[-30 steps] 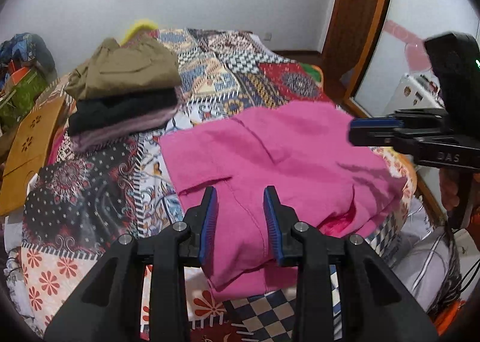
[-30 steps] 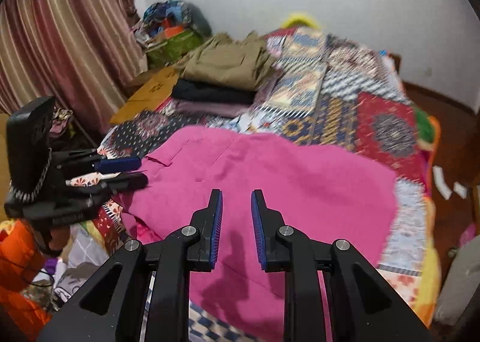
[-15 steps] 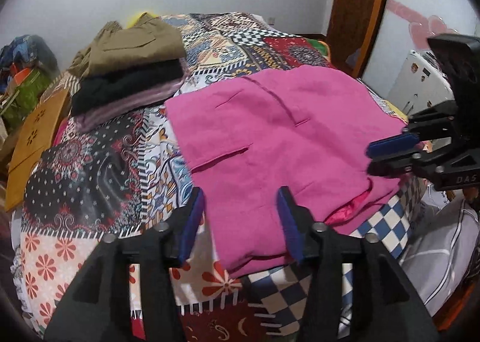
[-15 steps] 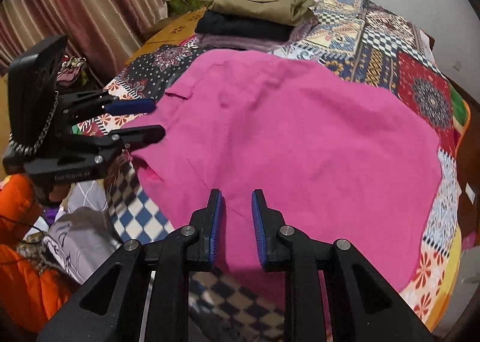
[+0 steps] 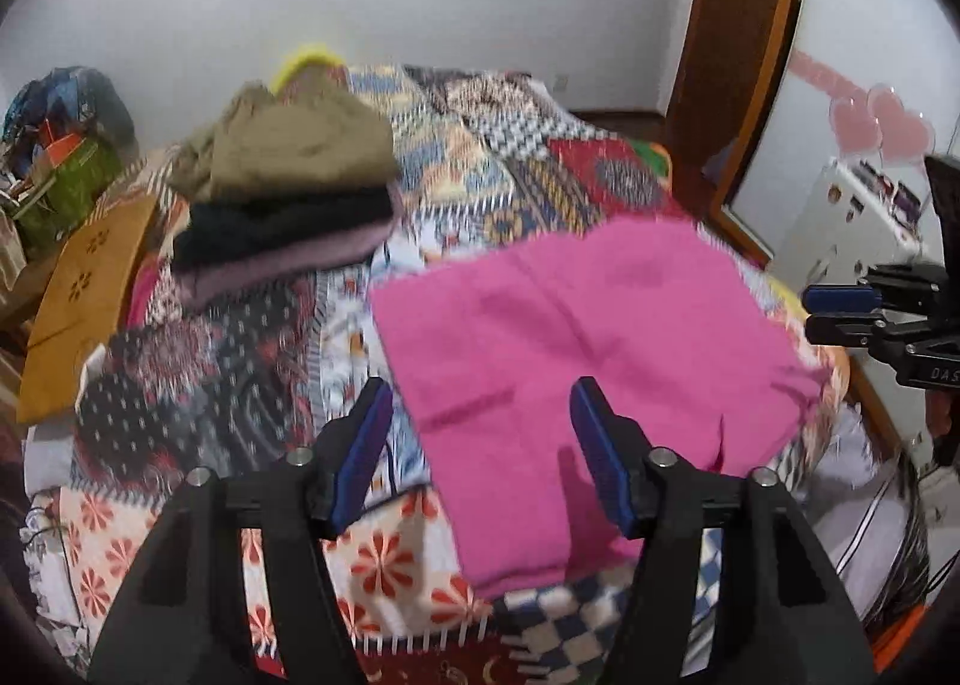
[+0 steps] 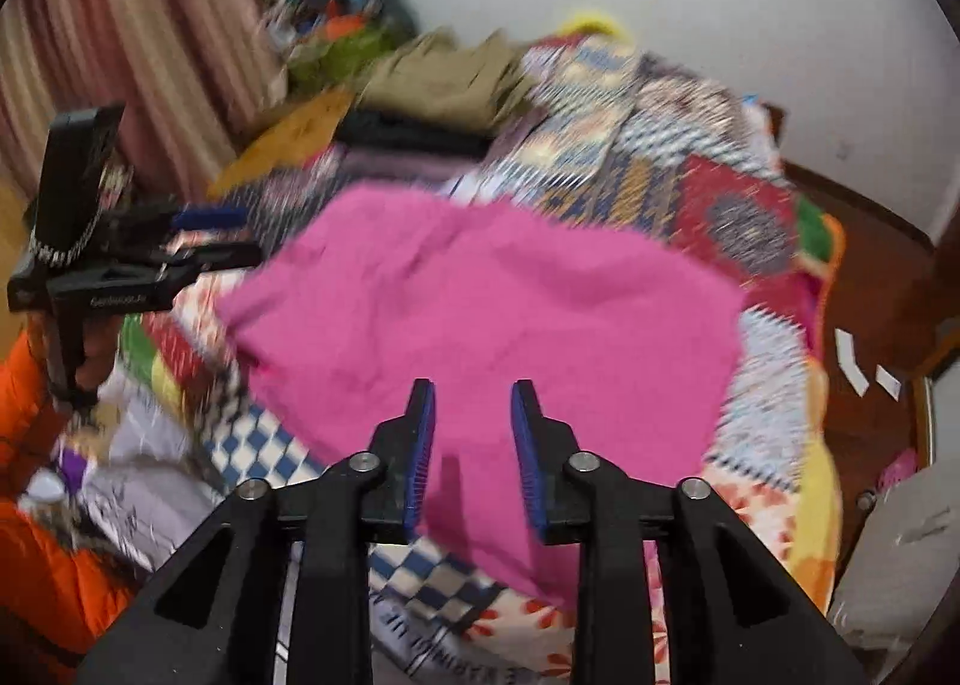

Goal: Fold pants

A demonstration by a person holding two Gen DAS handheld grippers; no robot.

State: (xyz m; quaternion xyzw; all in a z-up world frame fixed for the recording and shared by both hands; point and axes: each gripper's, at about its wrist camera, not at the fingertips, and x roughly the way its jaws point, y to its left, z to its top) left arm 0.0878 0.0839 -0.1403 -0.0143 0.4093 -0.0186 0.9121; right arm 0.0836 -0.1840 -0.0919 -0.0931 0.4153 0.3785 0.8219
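The pink pants (image 5: 576, 349) lie spread flat on the patchwork bed (image 5: 252, 361), their near end draping over the bed's front edge. Both tongs hang above that near end, touching nothing — the left tongs (image 5: 480, 445) stand wide apart and empty, and the right tongs (image 6: 471, 448) are also parted, less widely, with no cloth between them. By the look of it, this is a pause between folds: the pants seem already doubled into a broad slab, though blur hides the seams, so I cannot tell how many folds are in.

The next move probably calls for each pair of tongs to drop to a near corner, pinch the layers together, then carry that edge up and over toward the far edge, keeping both corners level.

Counted: one pair of pink pants, two tongs, and one stack of folded clothes (image 5: 288, 205) at the far left of the bed — three layers show: olive, black, mauve.
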